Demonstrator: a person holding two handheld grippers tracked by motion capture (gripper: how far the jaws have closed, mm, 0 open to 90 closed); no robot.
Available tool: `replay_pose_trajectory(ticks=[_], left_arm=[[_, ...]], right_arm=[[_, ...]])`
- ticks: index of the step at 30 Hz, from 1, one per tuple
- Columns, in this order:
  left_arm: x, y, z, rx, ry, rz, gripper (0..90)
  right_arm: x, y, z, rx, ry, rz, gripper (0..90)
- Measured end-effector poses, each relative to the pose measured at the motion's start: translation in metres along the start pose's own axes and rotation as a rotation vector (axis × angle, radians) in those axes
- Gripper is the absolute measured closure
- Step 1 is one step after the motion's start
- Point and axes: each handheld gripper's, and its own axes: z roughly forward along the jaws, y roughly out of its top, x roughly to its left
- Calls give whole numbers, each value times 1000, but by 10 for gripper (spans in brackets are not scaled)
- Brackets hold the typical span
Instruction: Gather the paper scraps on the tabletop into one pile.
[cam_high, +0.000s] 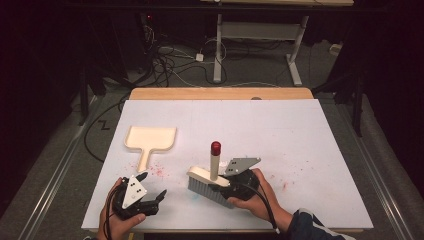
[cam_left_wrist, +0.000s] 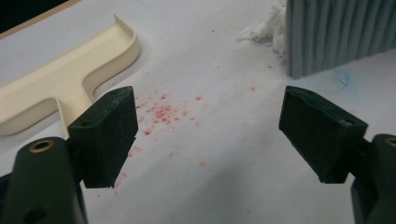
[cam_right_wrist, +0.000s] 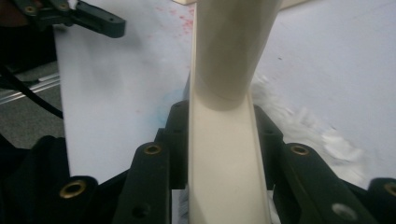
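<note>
Gripping the cream back of the brush (cam_high: 207, 177), my right gripper (cam_right_wrist: 219, 135) is clenching it between both jaws near the front edge of the white table (cam_high: 300, 130), bristles down and the red-capped handle (cam_high: 215, 159) standing upright. I am holding my left gripper (cam_left_wrist: 205, 135) released, jaws wide apart, over scattered red crumbs (cam_left_wrist: 161, 112). Just beyond it, the cream dustpan (cam_high: 150, 140) is lying flat.
</note>
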Motion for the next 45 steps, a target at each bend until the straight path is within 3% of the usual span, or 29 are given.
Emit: replay_pose_trajectory(ticks=[4,6,9,16,21,26,31,37,45], left_arm=[[-3,1,1,8,0,20,184],[-4,2,2,13,-4,28,183],[-6,3,3,12,-2,52,184],[-9,3,4,33,6,68,183],[-9,3,4,35,8,71,183],[-11,5,7,43,3,78,184],[-13,5,9,58,-14,81,184],[-13,5,10,60,-23,82,184],[-12,6,13,68,-34,86,184]], right_arm=[[-4,2,-10,0,-54,-34,681],[-7,2,-16,-12,-29,-31,681],[-3,5,-28,-35,-17,-65,680],[2,-7,-78,-29,-30,-197,681],[-3,-32,-110,3,-45,-193,680],[-14,-57,-125,59,-50,-158,680],[-24,-70,-120,119,-79,-132,681],[-24,-64,-97,78,-78,-129,681],[-24,-37,-64,46,-91,-148,681]])
